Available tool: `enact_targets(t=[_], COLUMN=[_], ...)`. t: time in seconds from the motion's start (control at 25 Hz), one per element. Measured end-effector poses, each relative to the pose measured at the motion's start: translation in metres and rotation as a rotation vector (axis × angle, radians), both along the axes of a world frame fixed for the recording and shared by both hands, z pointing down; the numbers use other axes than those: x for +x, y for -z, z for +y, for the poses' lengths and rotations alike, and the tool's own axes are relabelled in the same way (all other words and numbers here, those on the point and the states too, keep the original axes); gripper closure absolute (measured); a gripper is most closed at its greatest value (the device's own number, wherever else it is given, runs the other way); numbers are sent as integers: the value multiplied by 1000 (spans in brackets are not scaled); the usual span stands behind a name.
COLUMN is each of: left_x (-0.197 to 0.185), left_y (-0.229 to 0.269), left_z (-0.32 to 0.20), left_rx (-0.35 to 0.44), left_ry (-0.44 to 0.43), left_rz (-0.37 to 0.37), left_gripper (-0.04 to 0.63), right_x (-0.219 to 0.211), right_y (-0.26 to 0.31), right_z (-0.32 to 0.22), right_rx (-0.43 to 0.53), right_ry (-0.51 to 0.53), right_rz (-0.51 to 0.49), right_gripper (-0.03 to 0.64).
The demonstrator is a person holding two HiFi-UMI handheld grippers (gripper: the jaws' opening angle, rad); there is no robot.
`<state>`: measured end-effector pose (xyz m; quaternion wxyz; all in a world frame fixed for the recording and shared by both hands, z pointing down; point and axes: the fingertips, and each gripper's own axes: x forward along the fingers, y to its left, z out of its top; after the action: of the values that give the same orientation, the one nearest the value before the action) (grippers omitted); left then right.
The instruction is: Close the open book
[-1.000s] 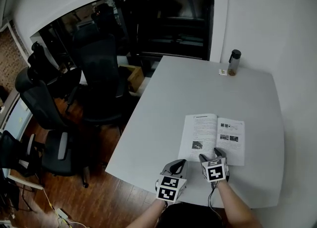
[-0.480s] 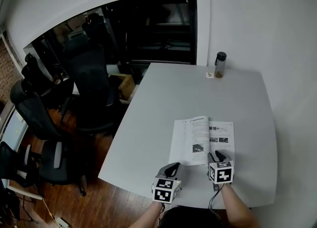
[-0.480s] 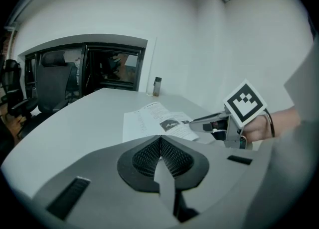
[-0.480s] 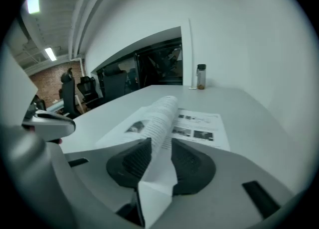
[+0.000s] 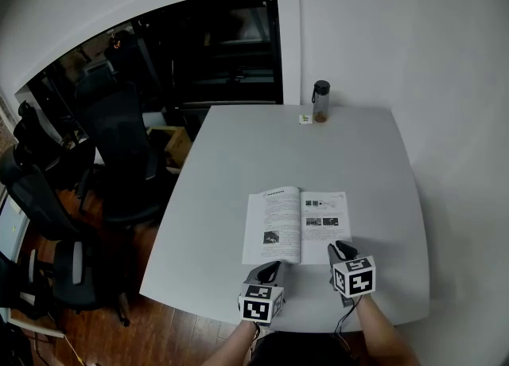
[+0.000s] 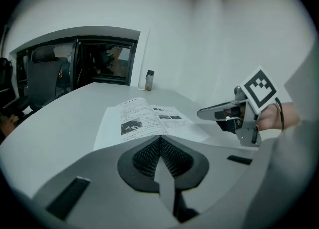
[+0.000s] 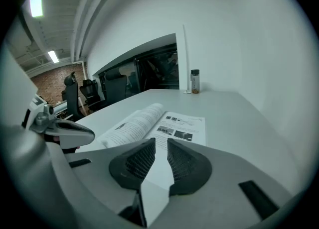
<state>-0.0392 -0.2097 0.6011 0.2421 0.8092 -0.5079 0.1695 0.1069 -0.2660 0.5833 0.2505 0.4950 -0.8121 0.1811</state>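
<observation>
My right claw (image 5: 343, 251) is closing at the book's (image 5: 298, 225) near right corner, with nothing pinched yet. It could catch just 1 thin page and tear it. My left claw (image 5: 271, 270) is clenched and empty.

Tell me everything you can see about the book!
The book lies open, pages up, on the grey table, near the front edge. Its paper pages are white with small print and a few dark pictures. The left half bulges up thicker than the right one, which lies flat.
</observation>
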Motion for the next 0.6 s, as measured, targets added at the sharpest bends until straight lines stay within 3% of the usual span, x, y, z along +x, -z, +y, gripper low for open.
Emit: enact_targets(t=[0.2,0.28,0.36,0.48,0.6], left_x=[-5,-13,-23,-40,-52], left_y=[1,4,7,7,2], left_z=[6,9,11,14,21], left_rx=[-1,7,11,11,-7], left_ry=[28,51,78,117,138], left_rz=[1,7,20,31,31], left_gripper=[591,591,591,590,591], right_x=[-51,-72,-92,-117,-131], right_y=[2,-2,-10,-24,-44], right_z=[6,3,-1,-7,-7], right_rx=[10,21,16,-9,-55], right_ry=[146,184,205,213,208], right_rz=[-3,5,8,25,96], right_gripper=[531,393,322,262,261])
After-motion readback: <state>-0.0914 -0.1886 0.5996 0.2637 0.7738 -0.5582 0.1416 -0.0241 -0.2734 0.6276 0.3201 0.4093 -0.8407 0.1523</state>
